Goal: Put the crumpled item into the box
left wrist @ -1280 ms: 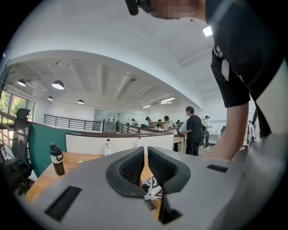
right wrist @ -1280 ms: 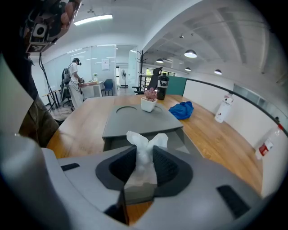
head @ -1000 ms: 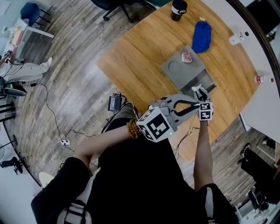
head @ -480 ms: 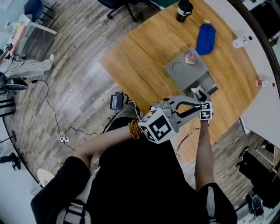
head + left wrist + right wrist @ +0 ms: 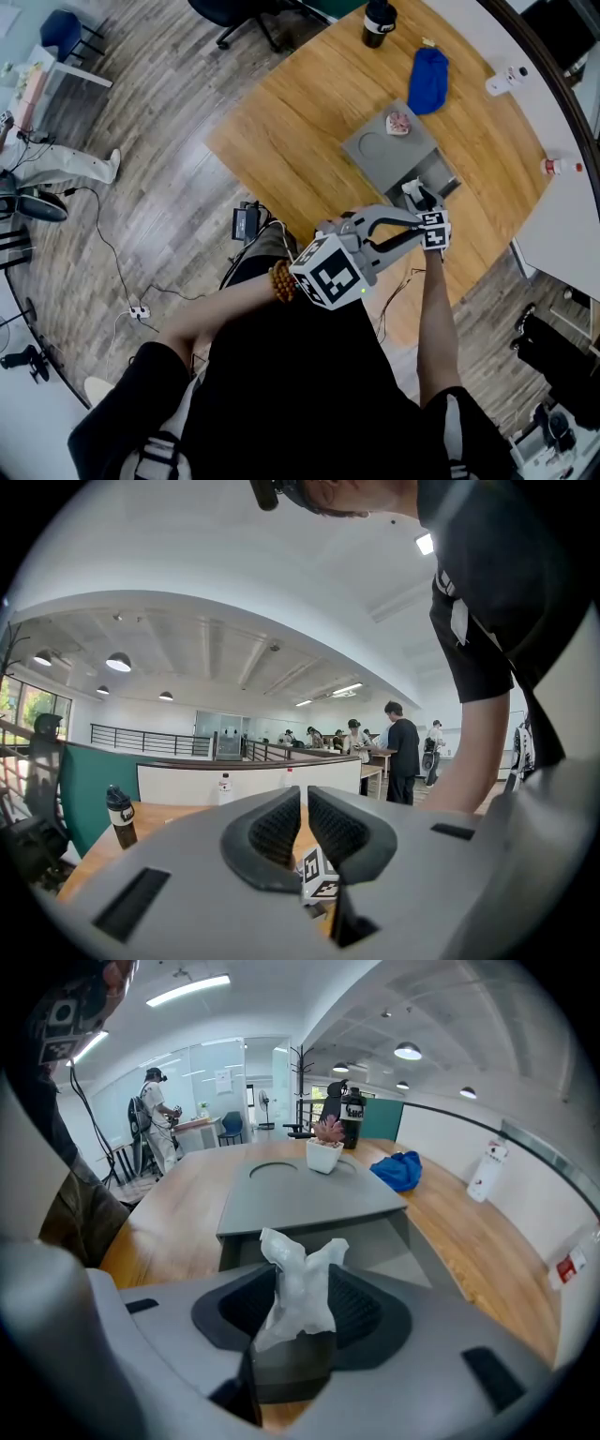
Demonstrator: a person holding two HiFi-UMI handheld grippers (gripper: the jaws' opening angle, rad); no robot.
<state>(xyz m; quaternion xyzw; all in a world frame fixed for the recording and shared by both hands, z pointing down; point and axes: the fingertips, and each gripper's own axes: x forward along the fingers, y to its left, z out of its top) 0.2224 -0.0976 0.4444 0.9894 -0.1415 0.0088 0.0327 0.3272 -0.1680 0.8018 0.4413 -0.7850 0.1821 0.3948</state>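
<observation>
As the head view looks down, a round wooden table (image 5: 309, 103) on plank flooring (image 5: 159, 187) bears a grey box (image 5: 380, 150). Left gripper view: the left gripper (image 5: 306, 803), jaws nearly together, is empty before an open office. Right gripper view: the right gripper (image 5: 305, 1286) jaws have just been opening, with the crumpled item (image 5: 298, 1269) loose between them, facing the box's open compartment.
</observation>
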